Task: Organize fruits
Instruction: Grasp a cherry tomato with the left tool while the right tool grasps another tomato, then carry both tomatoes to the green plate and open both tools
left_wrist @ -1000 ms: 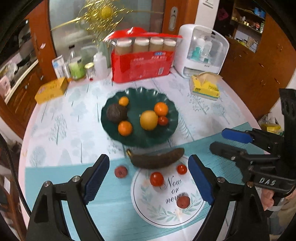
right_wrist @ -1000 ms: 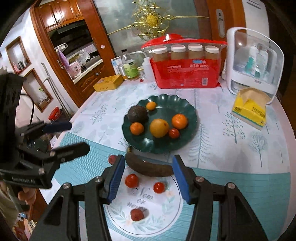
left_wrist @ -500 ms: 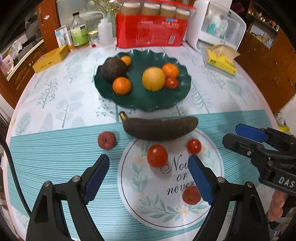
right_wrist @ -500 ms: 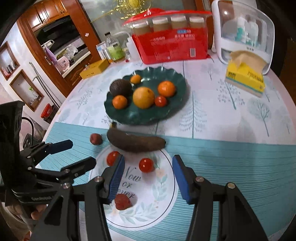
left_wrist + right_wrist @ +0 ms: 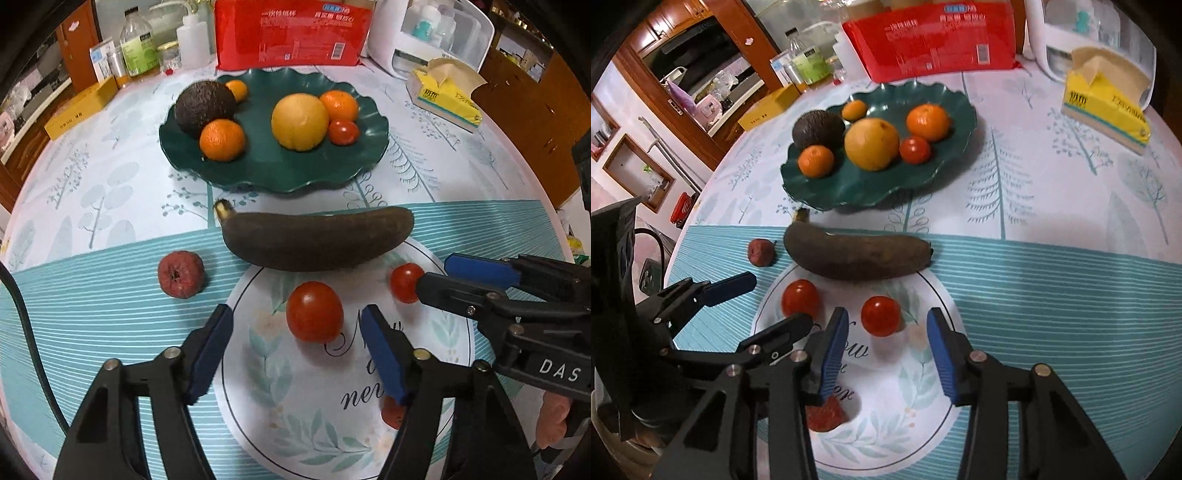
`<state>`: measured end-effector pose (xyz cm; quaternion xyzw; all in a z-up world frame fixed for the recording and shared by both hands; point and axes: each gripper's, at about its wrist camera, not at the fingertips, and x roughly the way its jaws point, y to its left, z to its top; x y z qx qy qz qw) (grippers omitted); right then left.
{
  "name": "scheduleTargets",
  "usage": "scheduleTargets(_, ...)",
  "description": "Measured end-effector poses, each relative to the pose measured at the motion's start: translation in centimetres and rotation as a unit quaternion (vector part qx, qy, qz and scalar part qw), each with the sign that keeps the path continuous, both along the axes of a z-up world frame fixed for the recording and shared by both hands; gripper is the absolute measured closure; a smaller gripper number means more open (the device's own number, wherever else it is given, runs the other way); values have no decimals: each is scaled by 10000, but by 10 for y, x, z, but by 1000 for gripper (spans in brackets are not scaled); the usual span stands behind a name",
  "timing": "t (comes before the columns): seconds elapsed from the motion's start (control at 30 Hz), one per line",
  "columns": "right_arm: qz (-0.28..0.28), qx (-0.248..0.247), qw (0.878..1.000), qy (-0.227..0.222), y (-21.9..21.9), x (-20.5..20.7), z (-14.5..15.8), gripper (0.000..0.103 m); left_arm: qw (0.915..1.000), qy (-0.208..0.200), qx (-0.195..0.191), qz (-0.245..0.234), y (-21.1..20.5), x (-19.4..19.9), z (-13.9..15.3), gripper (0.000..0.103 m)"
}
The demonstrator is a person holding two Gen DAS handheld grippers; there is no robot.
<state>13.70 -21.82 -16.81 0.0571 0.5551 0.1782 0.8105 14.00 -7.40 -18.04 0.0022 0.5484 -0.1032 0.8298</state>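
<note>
A dark green plate holds an avocado, oranges, a yellow citrus and a small tomato. In front lies a blackened banana. On the round printed mat sit a larger tomato, a smaller tomato and a dark red fruit. My left gripper is open, just short of the larger tomato. My right gripper is open, just short of the smaller tomato. A wrinkled red fruit lies left of the banana.
A red pack of paper cups, a white dispenser box, a yellow tissue pack, bottles and a yellow box stand along the table's far side. The round table's edge falls away at left and right.
Both grippers have moved forward and down toward the mat. The left jaws have narrowed around the larger tomato's line; the right gripper now faces the smaller tomato. No fruit has moved.
</note>
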Motion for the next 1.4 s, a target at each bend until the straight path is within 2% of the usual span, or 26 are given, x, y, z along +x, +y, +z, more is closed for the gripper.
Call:
scheduleTargets(0.23, 122, 2, 9999, 71, 6, 4, -10, 61, 9997, 155, -177, 59, 5, 6, -13, 51)
scheduleTargets(0.5, 284, -130, 9995, 46, 14, 5, -18, 67, 9995, 68, -300, 41, 6, 5, -13, 72)
scheduleTargets(0.7, 465, -342, 9983, -109, 21, 3, -18, 76, 9997, 11, -253, 73, 5, 2, -12, 73)
scheduleTargets(0.93, 716, -692, 9944, -366, 29, -6, -18, 76, 9996, 55, -276, 80, 7, -5, -11, 73)
scheduleTargets(1.1, 787, -692, 9939, -347, 30, -10, -17, 77, 9994, 75, -316, 88, 8, -11, -6, 73)
scheduleTargets(1.3, 846, -616, 9935, -443, 30, -13, -2, 77, 9993, 25, -366, 26, 9, -16, 19, 73)
scheduleTargets(1.4, 922, -673, 9915, -632, 31, -10, 16, 77, 9999, -36, -152, 8, 10, -11, 37, 73)
